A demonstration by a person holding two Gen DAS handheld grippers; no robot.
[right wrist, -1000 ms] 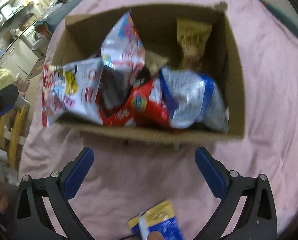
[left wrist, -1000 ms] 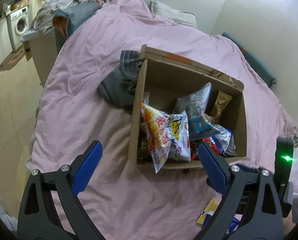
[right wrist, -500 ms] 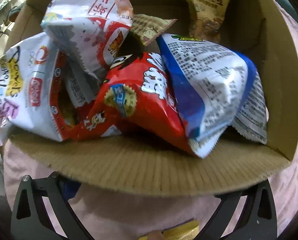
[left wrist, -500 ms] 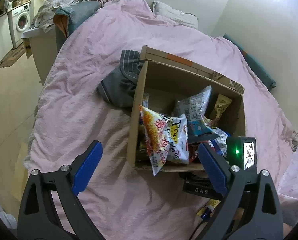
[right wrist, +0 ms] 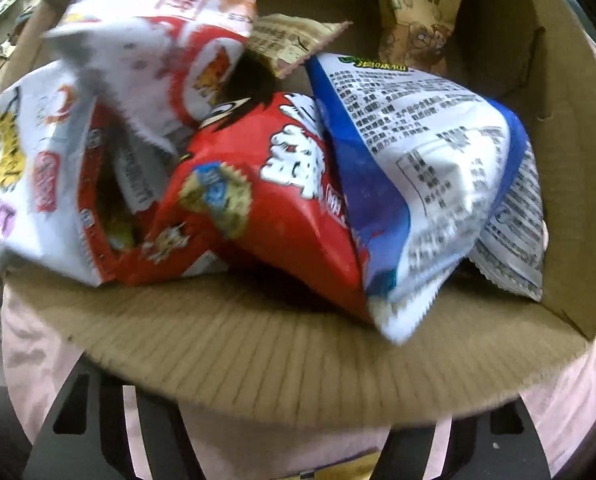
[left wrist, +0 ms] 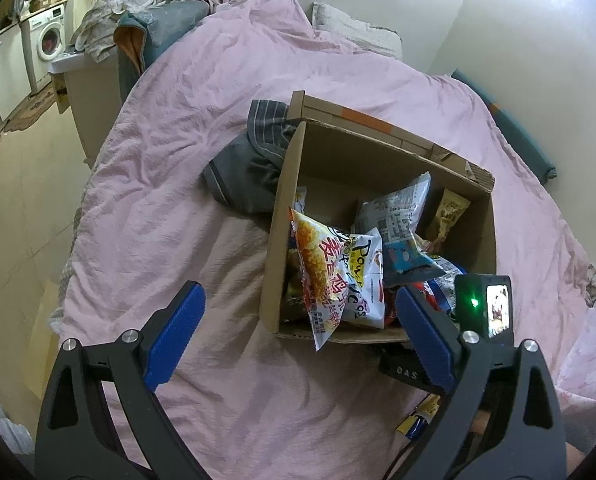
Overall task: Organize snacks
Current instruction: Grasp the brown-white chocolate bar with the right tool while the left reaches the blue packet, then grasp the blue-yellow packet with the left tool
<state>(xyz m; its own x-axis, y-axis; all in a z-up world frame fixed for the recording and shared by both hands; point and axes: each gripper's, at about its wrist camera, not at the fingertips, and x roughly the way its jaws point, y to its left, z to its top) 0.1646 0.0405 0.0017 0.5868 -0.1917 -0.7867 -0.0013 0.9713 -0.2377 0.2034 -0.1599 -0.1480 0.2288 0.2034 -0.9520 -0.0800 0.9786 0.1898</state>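
A cardboard box point(left wrist: 282, 216) sits on the pink bed cover, holding several snack bags: a red bag point(right wrist: 282, 200), a blue-and-white bag point(right wrist: 426, 184) and a beige peanut bag point(right wrist: 418, 12). My left gripper point(left wrist: 298, 340) hovers open over the bed in front of the box, with nothing between its blue pads. My right gripper point(right wrist: 290, 432) points steeply down at the box's near wall point(right wrist: 298, 360). That wall hides its fingertips, and its jaws are closing with only bed cover showing between the arms. A yellow-and-blue packet point(left wrist: 418, 424) lies on the bed under it.
A grey striped garment point(left wrist: 250, 160) lies against the box's left side. A pillow point(left wrist: 354, 32) sits at the head of the bed. Past the bed's left edge are a clothes pile point(left wrist: 146, 4), a washing machine point(left wrist: 50, 36) and bare floor.
My right gripper came down close to the box's near wall, which now hides its pads, and its arms drew closer together. The left gripper stayed where it was.
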